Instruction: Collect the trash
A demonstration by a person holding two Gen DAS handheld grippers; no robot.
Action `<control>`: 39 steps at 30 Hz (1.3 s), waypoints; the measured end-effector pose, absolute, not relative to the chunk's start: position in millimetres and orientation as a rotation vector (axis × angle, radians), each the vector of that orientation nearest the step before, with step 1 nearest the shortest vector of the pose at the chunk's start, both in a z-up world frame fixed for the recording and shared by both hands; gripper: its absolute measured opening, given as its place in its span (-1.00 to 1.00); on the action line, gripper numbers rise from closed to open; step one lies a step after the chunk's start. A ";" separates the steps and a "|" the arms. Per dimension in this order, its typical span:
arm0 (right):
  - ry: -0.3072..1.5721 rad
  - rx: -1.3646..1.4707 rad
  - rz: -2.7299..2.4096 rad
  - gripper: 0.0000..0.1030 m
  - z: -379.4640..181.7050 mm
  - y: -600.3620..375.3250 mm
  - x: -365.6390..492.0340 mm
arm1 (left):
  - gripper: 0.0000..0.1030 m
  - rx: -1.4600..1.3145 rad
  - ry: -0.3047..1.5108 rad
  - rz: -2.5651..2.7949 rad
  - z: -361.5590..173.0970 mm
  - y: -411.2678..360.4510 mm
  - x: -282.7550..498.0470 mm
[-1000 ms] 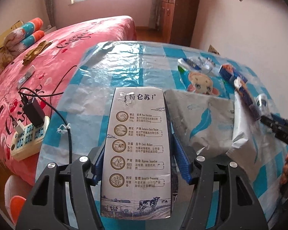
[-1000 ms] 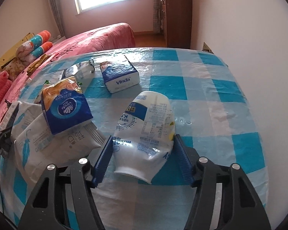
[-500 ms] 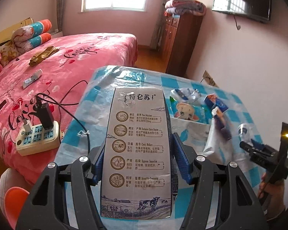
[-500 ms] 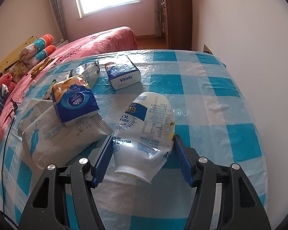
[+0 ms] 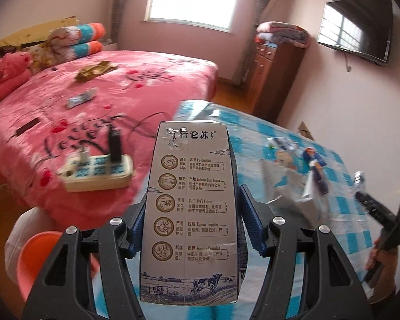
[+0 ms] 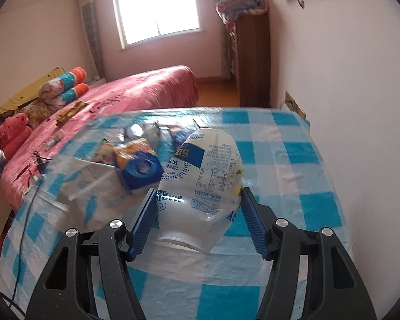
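Trash is held in both claws
Left claw is clamped on carton, right claw on crumpled bottle; bottle could be squeezed out.

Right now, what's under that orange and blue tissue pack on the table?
The tissue pack lies on a crumpled white plastic bag, spread over the blue checked tablecloth. Anything beneath the bag is covered.
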State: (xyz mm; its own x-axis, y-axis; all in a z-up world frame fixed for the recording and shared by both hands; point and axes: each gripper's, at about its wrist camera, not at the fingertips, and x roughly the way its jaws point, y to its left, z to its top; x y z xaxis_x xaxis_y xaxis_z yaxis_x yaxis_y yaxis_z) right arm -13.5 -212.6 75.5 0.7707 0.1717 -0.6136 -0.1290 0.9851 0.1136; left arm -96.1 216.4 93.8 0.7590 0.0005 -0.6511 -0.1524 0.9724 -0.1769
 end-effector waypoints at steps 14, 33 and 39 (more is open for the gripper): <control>0.584 -0.053 0.302 0.23 117.3 -141.3 -37.0 | 0.22 -0.271 0.747 0.243 65.4 288.7 -152.8; 0.543 -0.271 0.633 0.23 124.4 -2.3 -73.5 | 0.23 -0.339 0.788 0.397 23.1 353.8 -205.6; 0.564 -0.336 0.759 0.23 115.7 47.5 -89.1 | 0.23 -0.360 0.797 0.439 11.3 368.3 -217.6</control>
